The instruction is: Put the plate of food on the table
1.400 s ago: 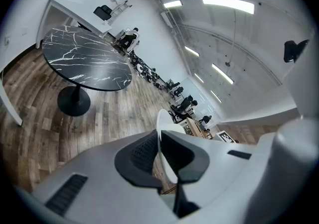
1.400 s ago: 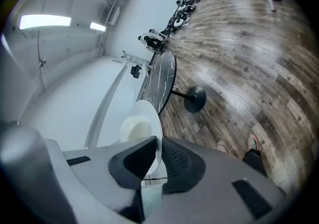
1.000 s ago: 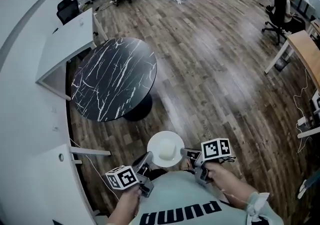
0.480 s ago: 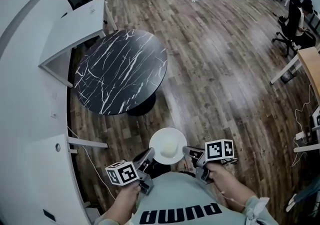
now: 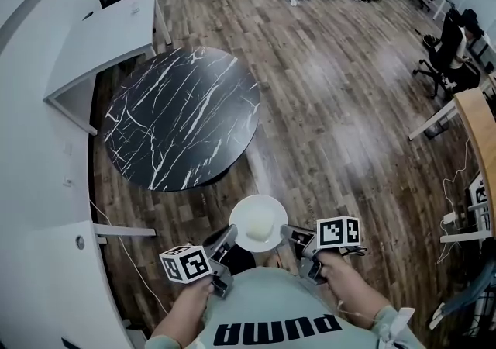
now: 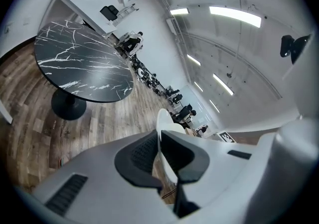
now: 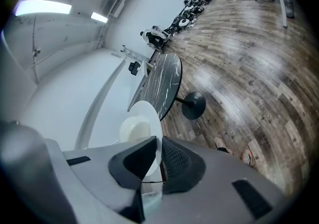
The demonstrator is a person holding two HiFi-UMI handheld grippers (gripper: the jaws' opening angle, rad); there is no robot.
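A white plate (image 5: 258,222) with a pale round piece of food (image 5: 258,222) on it hangs in the air over the wooden floor, close to the person's body. My left gripper (image 5: 226,240) is shut on the plate's left rim, and my right gripper (image 5: 288,233) is shut on its right rim. In the left gripper view the plate (image 6: 164,121) shows edge-on between the jaws. In the right gripper view the plate (image 7: 145,126) and the food (image 7: 135,131) rise above the jaws. The round black marble table (image 5: 183,115) stands ahead and to the left.
A white counter (image 5: 105,33) runs along the left wall behind the table. A white wall corner (image 5: 46,278) is close at the left. Office chairs, a seated person (image 5: 452,37) and a wooden desk (image 5: 477,119) are at the right. Clutter lies on the far floor.
The view has shifted and the marble table now looks larger and nearer. Both grippers keep their hold on the plate.
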